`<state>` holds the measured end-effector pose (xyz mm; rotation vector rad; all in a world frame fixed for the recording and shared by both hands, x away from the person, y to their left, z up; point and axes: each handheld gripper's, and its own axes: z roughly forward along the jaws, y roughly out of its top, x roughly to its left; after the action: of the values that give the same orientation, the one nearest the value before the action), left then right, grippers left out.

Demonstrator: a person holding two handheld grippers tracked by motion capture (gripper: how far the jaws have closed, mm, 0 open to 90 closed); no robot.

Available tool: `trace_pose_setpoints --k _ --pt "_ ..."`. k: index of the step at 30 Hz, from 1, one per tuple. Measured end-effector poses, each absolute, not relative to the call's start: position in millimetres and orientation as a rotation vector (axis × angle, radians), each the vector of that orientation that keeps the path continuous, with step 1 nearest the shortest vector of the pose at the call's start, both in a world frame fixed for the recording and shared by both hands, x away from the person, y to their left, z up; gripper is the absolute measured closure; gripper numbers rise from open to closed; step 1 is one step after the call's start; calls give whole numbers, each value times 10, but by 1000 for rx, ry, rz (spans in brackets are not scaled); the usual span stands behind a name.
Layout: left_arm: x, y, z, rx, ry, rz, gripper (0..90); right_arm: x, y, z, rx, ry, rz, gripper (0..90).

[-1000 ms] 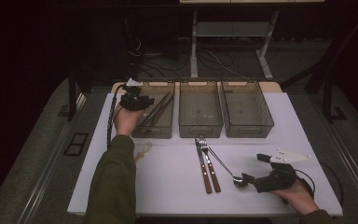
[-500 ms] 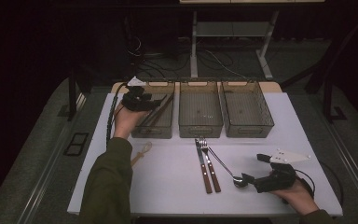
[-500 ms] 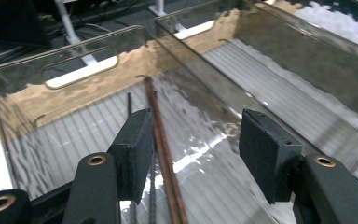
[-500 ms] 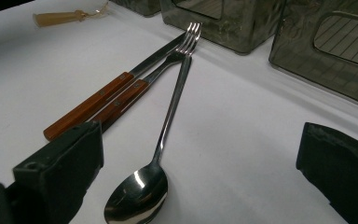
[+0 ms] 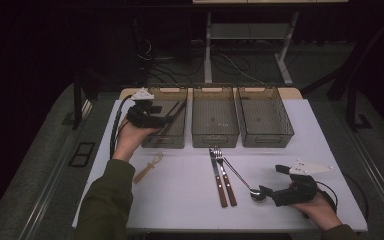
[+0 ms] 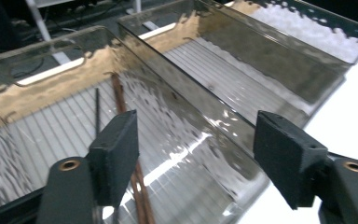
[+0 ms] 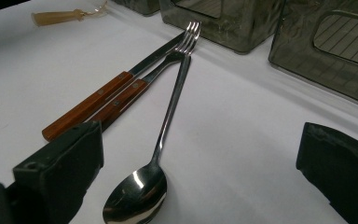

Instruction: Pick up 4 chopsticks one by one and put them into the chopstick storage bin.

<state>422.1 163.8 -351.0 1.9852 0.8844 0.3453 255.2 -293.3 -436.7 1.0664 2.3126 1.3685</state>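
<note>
My left gripper [image 5: 150, 111] hovers over the near left part of the left bin [image 5: 177, 141]. Its jaws have just been opening and stand open [image 6: 196, 158] with nothing gripped between them. Below them, thin brown sticks [image 6: 121, 100] lie on the ribbed floor of that bin. My right gripper [image 5: 272, 180] rests low at the table's near right, open [image 7: 200, 182], its jaws on either side of the bowl of a steel spoon [image 7: 168, 121]. A wooden-handled knife [image 7: 98, 105] and fork [image 7: 168, 58] lie side by side beyond the spoon.
Three smoky see-through bins stand in a row at the back; the middle bin [image 5: 215, 139] and right bin [image 5: 266, 140] hold no cutlery that I can see. A small tan object [image 5: 149, 166] lies on the white table [image 5: 180, 200] near the left forearm.
The left gripper has opened and drawn back a little from the left bin, leaving the brown sticks lying inside it. The right hand has not moved.
</note>
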Motion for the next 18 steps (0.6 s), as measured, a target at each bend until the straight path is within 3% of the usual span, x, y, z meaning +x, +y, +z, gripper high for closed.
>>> trace_pose_setpoints --k 18 --pt "3605 1644 -3645 2003 797 332 200 2548 -2938 -4368 1074 2308 1364 8"
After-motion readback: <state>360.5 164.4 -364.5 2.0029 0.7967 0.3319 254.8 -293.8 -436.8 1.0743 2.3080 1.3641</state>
